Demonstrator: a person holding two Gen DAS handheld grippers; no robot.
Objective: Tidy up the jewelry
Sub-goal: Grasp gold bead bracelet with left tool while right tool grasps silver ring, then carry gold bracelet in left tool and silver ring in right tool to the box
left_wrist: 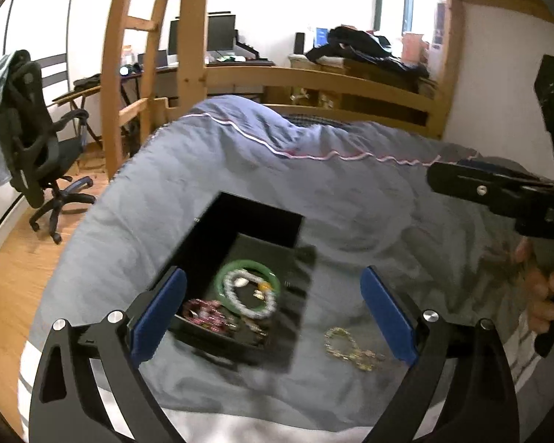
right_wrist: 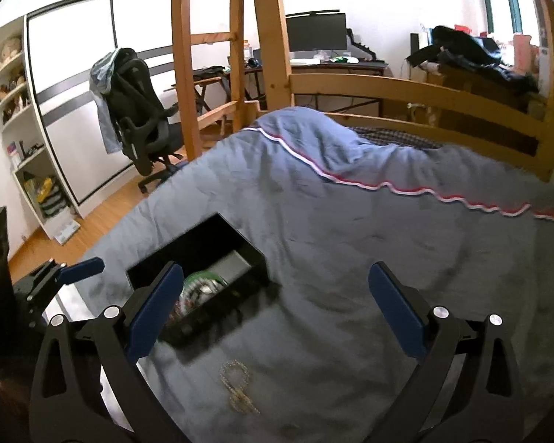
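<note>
A black jewelry box (left_wrist: 218, 243) lies open on the blue bed quilt (left_wrist: 351, 203). It holds a green bangle (left_wrist: 227, 271), a white bead bracelet (left_wrist: 236, 297) and pink bracelets (left_wrist: 205, 315). A gold chain (left_wrist: 345, 345) lies on the quilt to the right of the box. My left gripper (left_wrist: 273, 310) is open and empty, above the box and chain. In the right wrist view the box (right_wrist: 203, 254) is at left and the gold chain (right_wrist: 238, 384) lies low between the fingers. My right gripper (right_wrist: 275, 306) is open and empty; it also shows in the left wrist view (left_wrist: 495, 192).
A wooden bunk frame (right_wrist: 406, 92) and ladder (right_wrist: 210, 55) border the bed. An office chair (right_wrist: 140, 118), a desk with monitors (right_wrist: 314, 33) and white shelves (right_wrist: 22, 118) stand beyond on the wood floor.
</note>
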